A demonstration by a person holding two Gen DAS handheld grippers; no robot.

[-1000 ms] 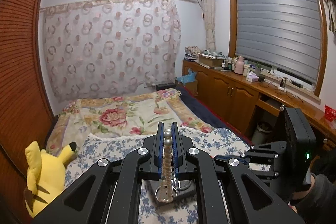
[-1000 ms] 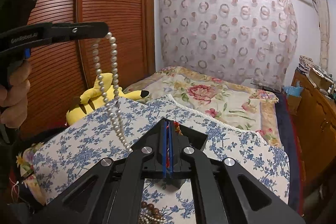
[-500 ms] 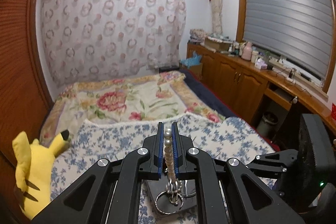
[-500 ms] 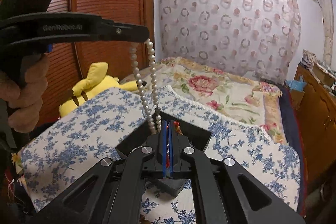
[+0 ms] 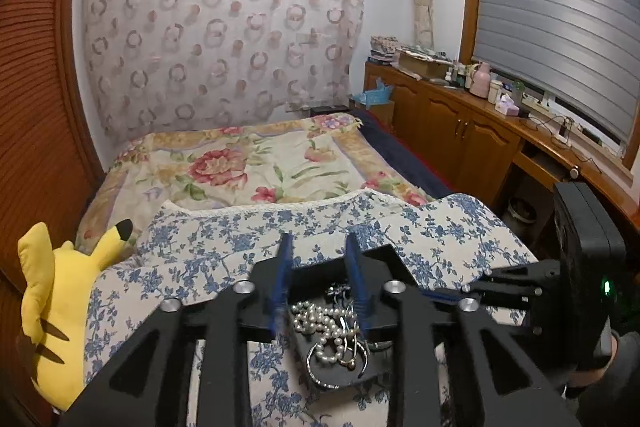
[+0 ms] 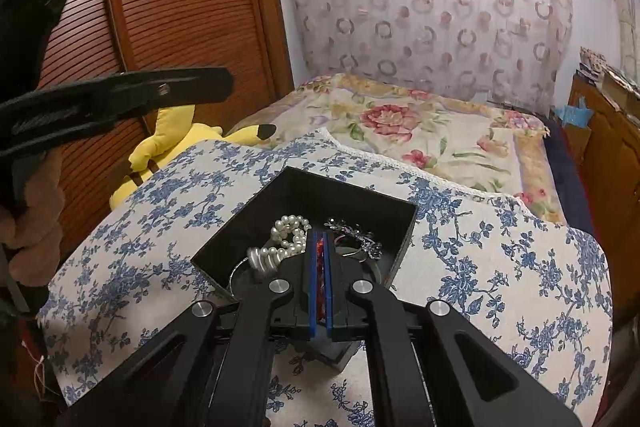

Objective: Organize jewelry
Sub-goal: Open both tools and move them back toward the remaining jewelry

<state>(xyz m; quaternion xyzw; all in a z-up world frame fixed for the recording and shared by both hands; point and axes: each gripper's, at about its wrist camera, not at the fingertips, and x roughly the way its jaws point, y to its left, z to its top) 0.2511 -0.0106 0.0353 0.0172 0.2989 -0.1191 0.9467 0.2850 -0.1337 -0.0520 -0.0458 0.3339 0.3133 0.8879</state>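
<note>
— Pearls, where are they?

— The pearl necklace [image 5: 320,323] lies heaped in the black box [image 6: 304,187], tangled with a silver bangle [image 5: 336,367] and a dark sparkly piece [image 6: 360,233] beside it. The box sits on the blue-flowered cloth [image 6: 500,267] that covers the near end of the bed [image 5: 240,163], probably so that loose pieces show up against a flat spot.

— And your left gripper?

— My left gripper [image 5: 320,267] hangs right over the box with its blue pads spread wide and nothing between them. I judge it has no more business with the necklace, since the strand rests wholly inside.

— The right one?

— My right gripper [image 6: 320,267] is clamped on something red [image 6: 319,255], a thin sliver between the pads; I cannot tell what it is. It hovers above the near corner of the box, so I guess this piece goes in next.

— Any risk?

— The heap is already knotted. Another piece dropped on top may snag the pearls, so I would aim for the bare far corner of the box.
</note>
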